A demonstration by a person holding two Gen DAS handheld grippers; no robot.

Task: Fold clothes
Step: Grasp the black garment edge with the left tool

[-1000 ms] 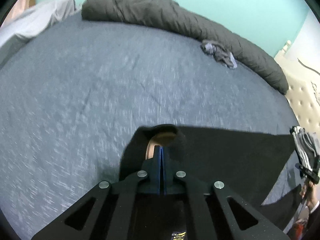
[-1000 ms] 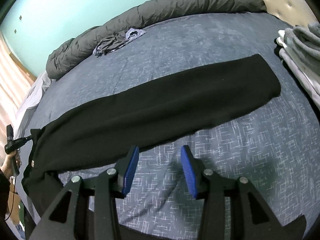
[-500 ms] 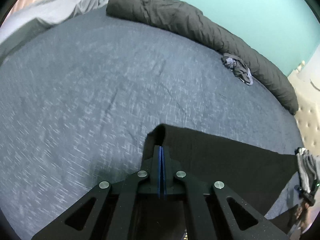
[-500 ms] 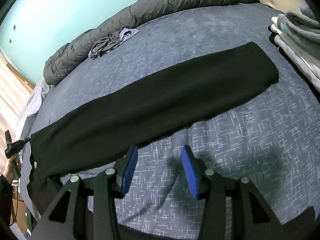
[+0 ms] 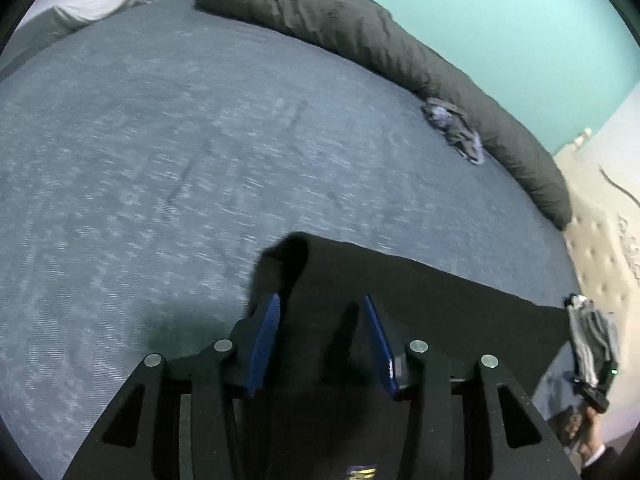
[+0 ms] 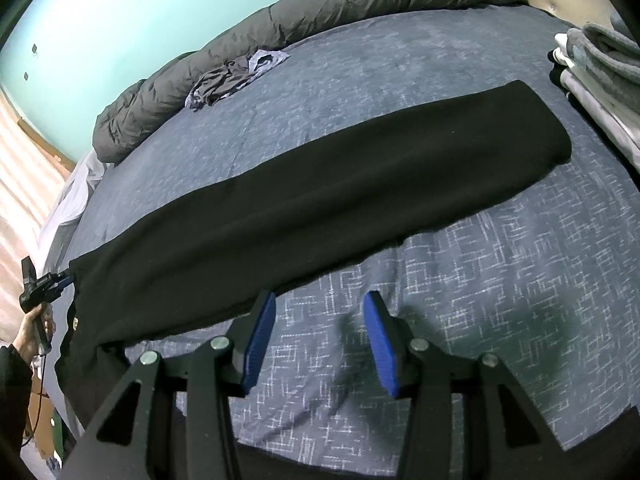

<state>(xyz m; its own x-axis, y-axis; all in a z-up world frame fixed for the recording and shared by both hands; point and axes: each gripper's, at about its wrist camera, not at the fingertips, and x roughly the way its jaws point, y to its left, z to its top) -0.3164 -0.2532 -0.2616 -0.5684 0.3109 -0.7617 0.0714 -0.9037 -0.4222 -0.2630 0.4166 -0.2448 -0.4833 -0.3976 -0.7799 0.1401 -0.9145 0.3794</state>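
One black garment [image 6: 320, 208] end hidden.

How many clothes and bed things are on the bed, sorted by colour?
Black: 1, the long black garment.
Dark grey: 1, the rolled duvet.
Grey-blue: 1, the crumpled garment.
Light grey and white: 1 folded stack; its pieces cannot be counted.
Total: 4.

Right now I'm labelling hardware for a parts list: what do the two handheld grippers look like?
Both look alike. The left gripper and right gripper have matte black angular frames with triangular cut-outs and round silver bolt heads. Each finger carries a flat blue ribbed pad. In the right wrist view, a thin black cable hangs below the left gripper's handle, and the person's sleeve is dark.
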